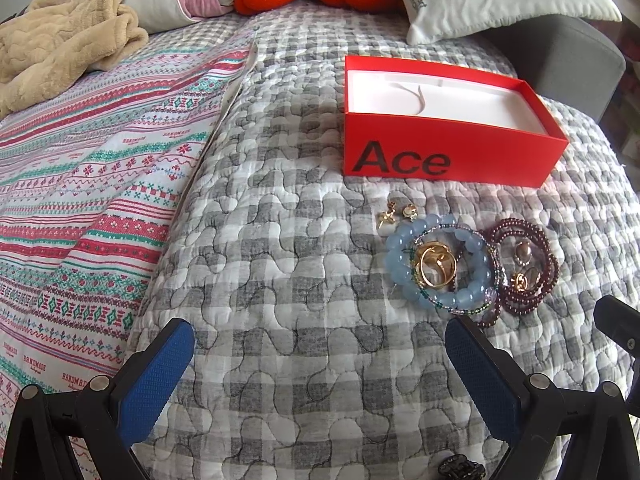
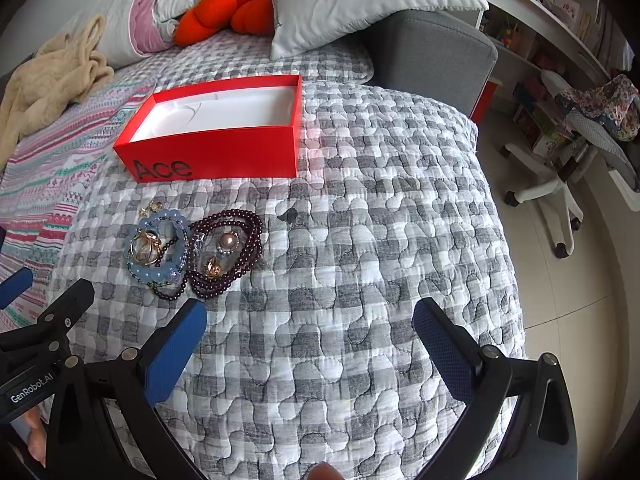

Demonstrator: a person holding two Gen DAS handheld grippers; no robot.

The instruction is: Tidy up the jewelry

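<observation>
A: Nearest first: how do the claws stand?

B: The left claw [image 1: 318, 364] and right claw [image 2: 310, 344] both gape wide and hold nothing, hovering over the quilt [image 2: 360, 260].

A: And the jewelry?

B: Just ahead of both, heaped together: a blue bead bracelet [image 1: 438, 266] around gold rings [image 1: 436, 264], and a dark red bead strand [image 2: 240, 248] touching it.

A: Anything sorted?

B: Seemingly not. Beyond the heap, the red box [image 2: 216, 152] looks bare inside, so everything remains.

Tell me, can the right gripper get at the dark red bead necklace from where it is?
Probably yes. The right gripper is open, and the dark red bead necklace lies just ahead of its left finger on the quilt, nothing between them.
</observation>
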